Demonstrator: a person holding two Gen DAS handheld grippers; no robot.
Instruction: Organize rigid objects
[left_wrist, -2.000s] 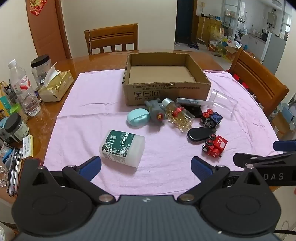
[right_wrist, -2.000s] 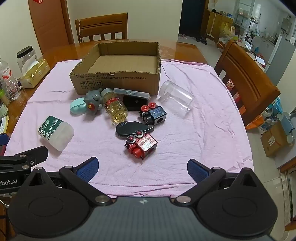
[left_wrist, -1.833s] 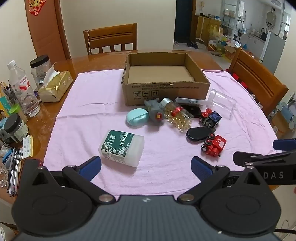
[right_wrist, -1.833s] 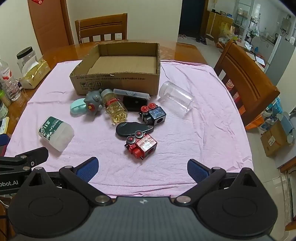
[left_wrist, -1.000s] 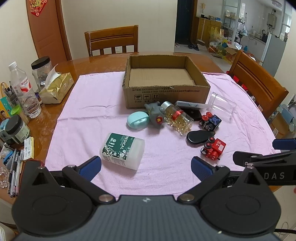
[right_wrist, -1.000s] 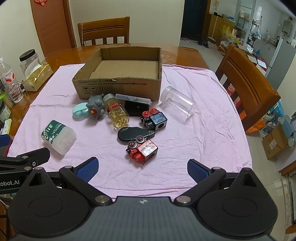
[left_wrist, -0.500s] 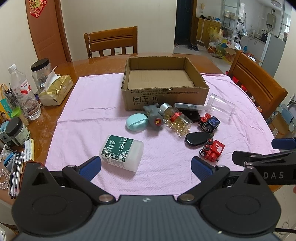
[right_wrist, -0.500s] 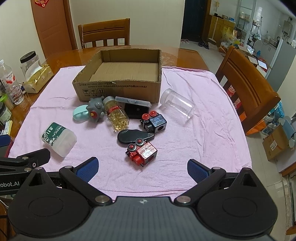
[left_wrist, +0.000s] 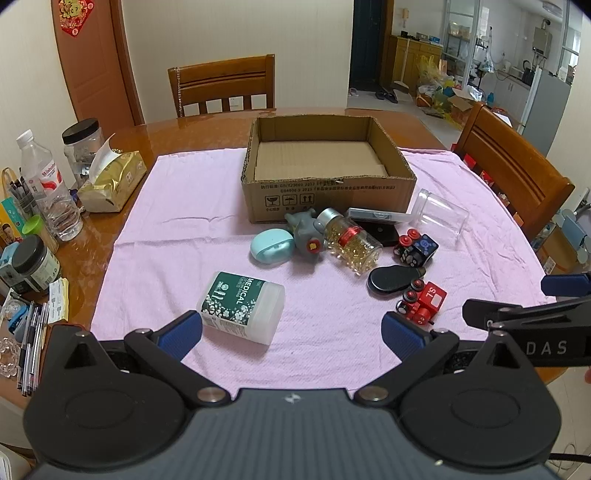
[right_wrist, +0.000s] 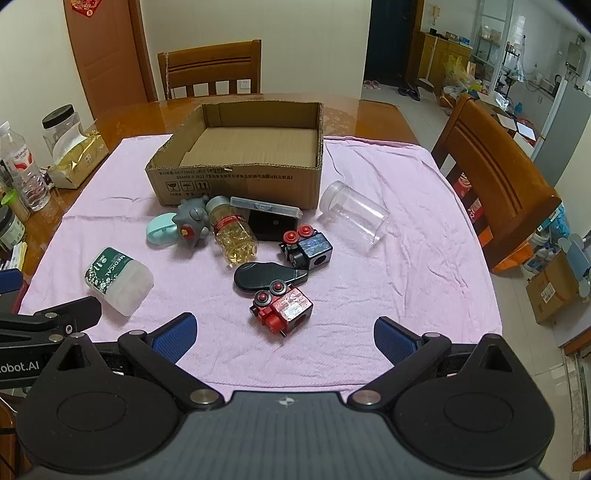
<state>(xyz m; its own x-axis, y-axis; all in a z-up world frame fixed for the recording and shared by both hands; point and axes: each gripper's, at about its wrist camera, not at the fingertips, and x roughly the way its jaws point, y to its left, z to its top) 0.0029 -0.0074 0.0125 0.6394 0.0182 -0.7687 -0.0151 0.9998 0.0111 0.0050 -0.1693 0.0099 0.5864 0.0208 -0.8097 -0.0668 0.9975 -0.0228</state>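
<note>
Glossy wooden table (left_wrist: 207, 129) under a wrinkled pink cloth (left_wrist: 177, 236), wooden chairs around, tiled room beyond. Empty corrugated cardboard box (left_wrist: 325, 192) at far centre; hard plastic toys, clear jar (right_wrist: 354, 218), frosted MEDICAL bottle (left_wrist: 242, 306) scattered near. Left gripper (left_wrist: 291, 330) and right gripper (right_wrist: 284, 334) spread wide, holding nothing.

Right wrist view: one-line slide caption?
Open right gripper hovers above a red toy car on the pink cloth; empty cardboard box waits behind the clutter.
</note>
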